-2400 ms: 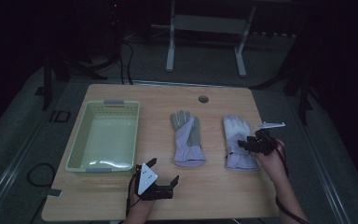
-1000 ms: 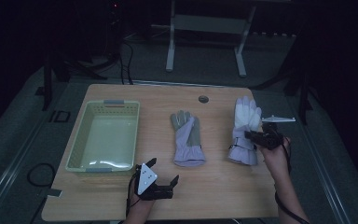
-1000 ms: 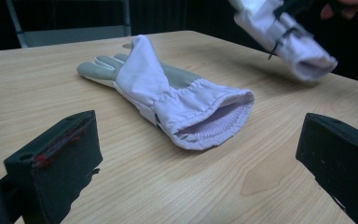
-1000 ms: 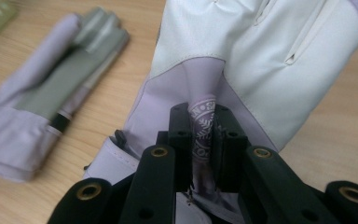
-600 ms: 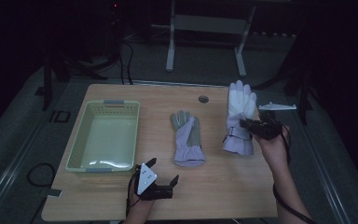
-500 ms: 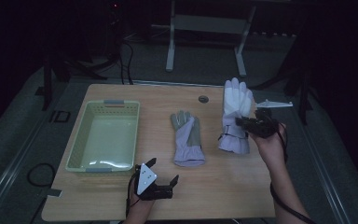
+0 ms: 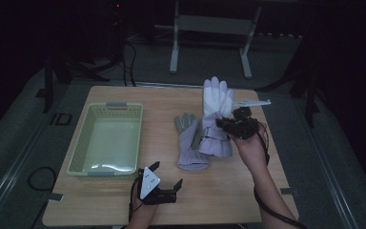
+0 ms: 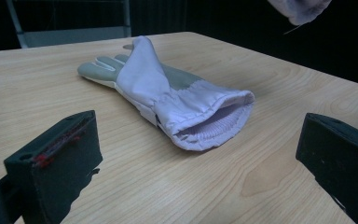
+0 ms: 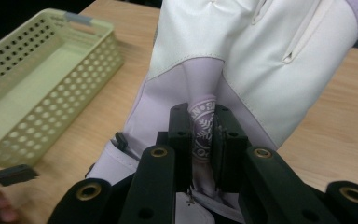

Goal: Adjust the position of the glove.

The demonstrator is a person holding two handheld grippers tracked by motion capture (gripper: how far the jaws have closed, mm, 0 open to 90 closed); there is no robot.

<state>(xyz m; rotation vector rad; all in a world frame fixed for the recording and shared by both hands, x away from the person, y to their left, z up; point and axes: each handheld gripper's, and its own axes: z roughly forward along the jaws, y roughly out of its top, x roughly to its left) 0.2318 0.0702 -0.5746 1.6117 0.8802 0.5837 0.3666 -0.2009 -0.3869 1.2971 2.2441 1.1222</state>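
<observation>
While one glove is hanging from the right claw, nothing is lying in the basket yet.
High view: lifted glove above tabletop, second glove lying flat. Left claw view: spread wide, gripping nothing, facing that glove. Right claw view: clenching the lifted glove's fabric, basket off to one side.

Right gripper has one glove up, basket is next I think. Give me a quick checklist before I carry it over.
1. Grip: right gripper pinches a fold of the white glove between its jaws: ok.
2. Glove off the table: its cuff hangs near the second glove; whether it clears it, cannot tell.
3. Green basket free to receive: nothing lies in it: ok.
4. Left gripper out of the way: near the table's front edge, open, holding nothing: ok.
5. Path: it passes over the second glove; dangling cuff may snag: not ok.
</observation>
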